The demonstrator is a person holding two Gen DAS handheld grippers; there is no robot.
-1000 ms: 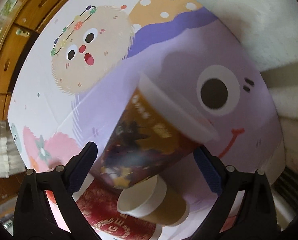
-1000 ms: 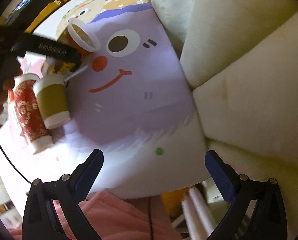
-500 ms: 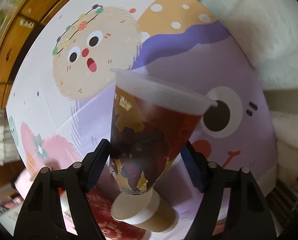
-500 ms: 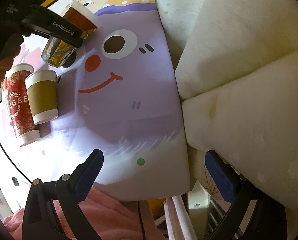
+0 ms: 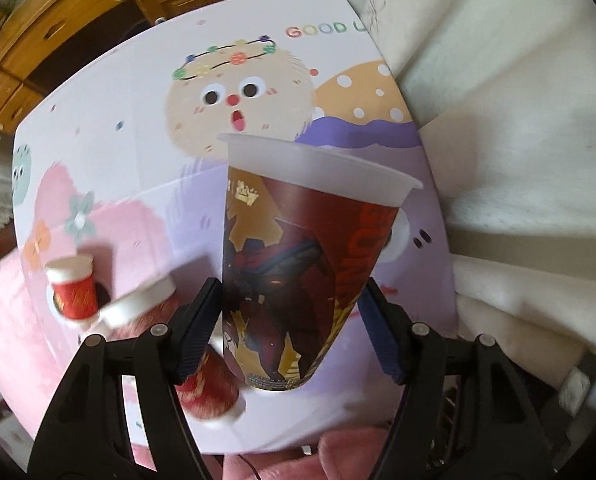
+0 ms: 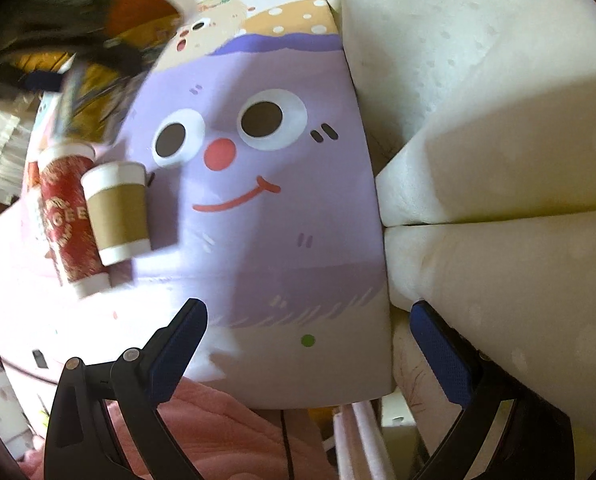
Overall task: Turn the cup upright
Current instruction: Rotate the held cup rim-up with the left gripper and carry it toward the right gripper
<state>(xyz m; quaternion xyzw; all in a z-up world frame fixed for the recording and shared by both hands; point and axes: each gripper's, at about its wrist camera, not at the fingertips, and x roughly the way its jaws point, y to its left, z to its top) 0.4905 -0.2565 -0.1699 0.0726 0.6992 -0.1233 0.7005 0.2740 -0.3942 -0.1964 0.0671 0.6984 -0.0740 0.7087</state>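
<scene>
My left gripper [image 5: 289,316] is shut on a tall plastic cup [image 5: 302,264] with a dark red and gold print and a frosted rim. The cup is mouth up, leaning slightly, held in the air above the cartoon table mat [image 5: 137,128]. In the right wrist view the same cup [image 6: 137,4] shows blurred at the top left, in the left gripper. My right gripper [image 6: 306,344] is open and empty, low over the near edge of the mat [image 6: 281,240].
A red paper cup [image 6: 67,216] and a brown-sleeved paper cup [image 6: 117,208] stand side by side on the left of the mat. A small red cup [image 5: 73,288] stands further left. Cream cushions [image 6: 498,120] border the mat's right edge. Wooden drawers [image 5: 77,12] lie behind.
The left gripper has turned the cup from tilted on its side to mouth up and lifted it higher above the mat. The right gripper has shifted slightly and stays open.
</scene>
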